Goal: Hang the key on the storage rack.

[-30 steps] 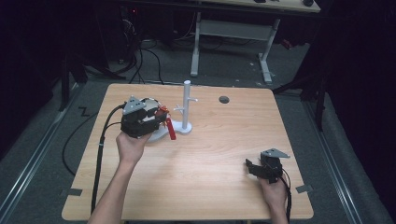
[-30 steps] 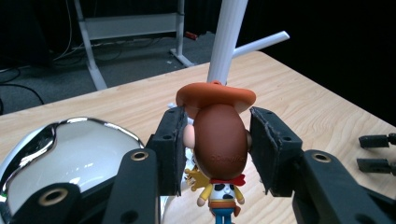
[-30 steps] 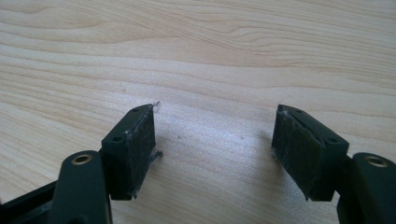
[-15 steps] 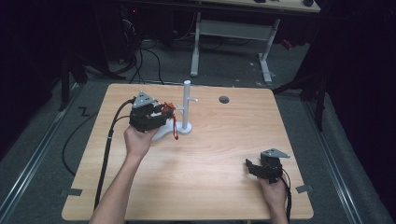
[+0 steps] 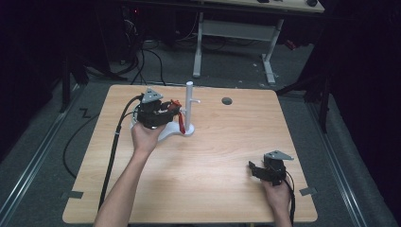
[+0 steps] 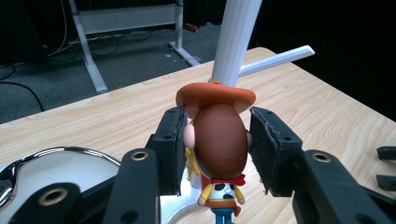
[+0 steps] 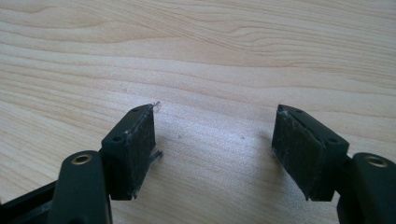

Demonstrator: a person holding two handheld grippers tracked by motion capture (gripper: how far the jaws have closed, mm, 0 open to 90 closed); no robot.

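2 black jaws of the left hand-held gripper [image 6: 217, 154] are closed around the head of a small cowboy figurine [image 6: 218, 154], seen from behind: orange-brown hat, brown hair, red neckerchief, yellow shirt, blue trousers. It is held above the desk [image 5: 213, 156], just beside a white stand [image 5: 188, 106] with an upright post and a side peg. Near the desk's front right edge, the right hand-held gripper [image 7: 215, 149] is seen with jaws wide apart, gripping nothing.
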